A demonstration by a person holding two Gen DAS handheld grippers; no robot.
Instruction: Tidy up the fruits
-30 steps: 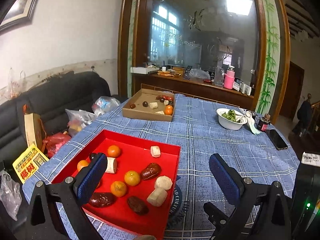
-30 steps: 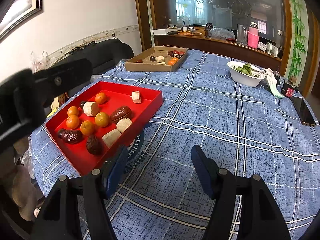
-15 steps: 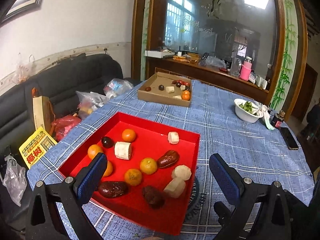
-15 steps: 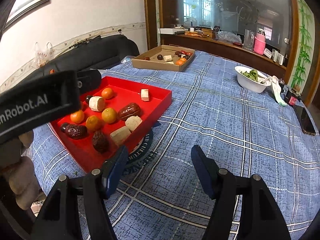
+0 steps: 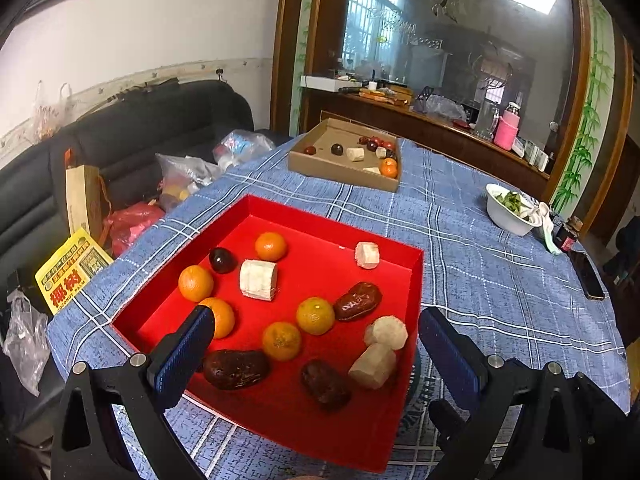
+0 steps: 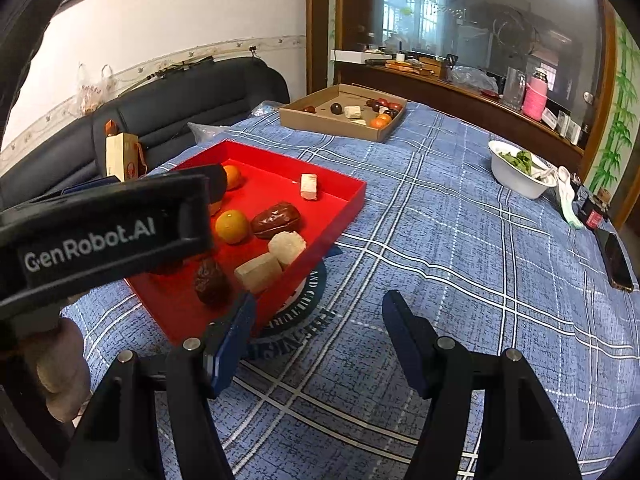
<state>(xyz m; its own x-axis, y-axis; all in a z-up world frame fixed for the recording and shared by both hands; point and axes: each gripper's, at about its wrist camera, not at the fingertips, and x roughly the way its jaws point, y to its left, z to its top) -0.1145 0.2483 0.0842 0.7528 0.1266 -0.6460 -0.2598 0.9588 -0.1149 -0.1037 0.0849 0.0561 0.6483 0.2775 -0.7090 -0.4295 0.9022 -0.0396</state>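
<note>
A red tray point(image 5: 416, 280) on the blue checked tablecloth holds several oranges point(image 5: 315, 315), brown dates point(image 5: 357, 301), white cut pieces point(image 5: 258, 280) and one dark round fruit point(image 5: 222, 259). My left gripper point(image 5: 316, 346) is open and empty, hovering over the tray's near end. The right wrist view shows the tray point(image 6: 352, 200) at the left, partly hidden by the left gripper's black body point(image 6: 100, 232). My right gripper point(image 6: 320, 332) is open and empty above the cloth, right of the tray. A cardboard tray point(image 5: 340, 168) farther back holds more fruit.
A white bowl point(image 5: 506, 212) of greens, a small bottle point(image 5: 568, 234) and a phone point(image 5: 586, 274) sit at the table's right. A black sofa point(image 5: 120, 144) with bags stands left of the table. A sideboard point(image 5: 440, 128) runs behind.
My left gripper has moved forward and down over the red tray, which now fills more of its view. My right gripper has edged closer to the tray; both stay open.
</note>
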